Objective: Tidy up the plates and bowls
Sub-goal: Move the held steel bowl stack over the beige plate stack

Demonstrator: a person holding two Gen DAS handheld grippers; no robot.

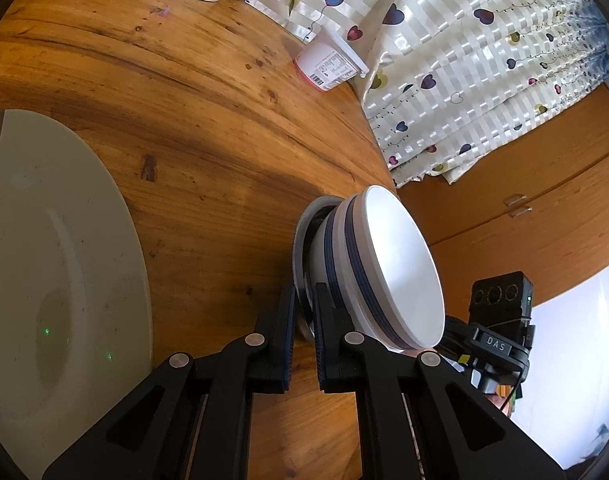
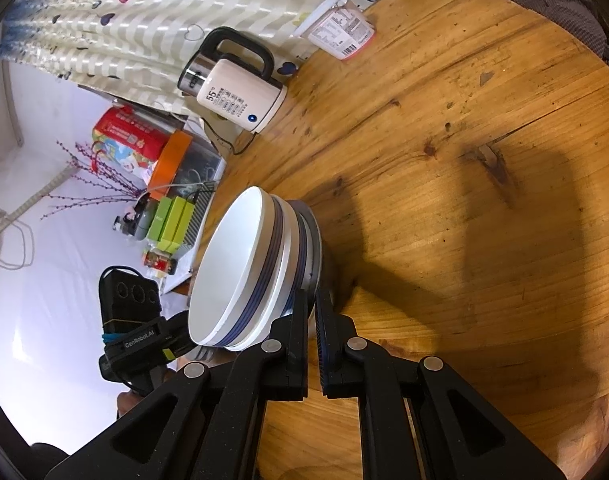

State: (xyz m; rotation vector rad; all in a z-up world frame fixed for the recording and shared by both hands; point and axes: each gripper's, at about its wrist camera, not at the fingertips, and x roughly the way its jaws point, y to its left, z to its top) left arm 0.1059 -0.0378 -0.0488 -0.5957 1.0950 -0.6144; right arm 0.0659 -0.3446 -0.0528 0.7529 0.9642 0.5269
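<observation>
Two black grippers, left (image 1: 304, 300) and right (image 2: 310, 306), each clamped on opposite rims of grey metal plate (image 1: 304, 224) bearing stacked blue-banded white bowls (image 1: 396, 264); stack between them on round wooden table (image 1: 208, 128); large pale plate (image 1: 56, 248) far left.

Black tool (image 1: 304, 300) linkages (silver round pivots), ribbed pads.

You've got white bowls (image 1: 388, 268) with navy stripes nested on a metal plate (image 1: 304, 248), whole stack tipped sideways, big pale plate (image 1: 56, 272) flat on the table.
</observation>
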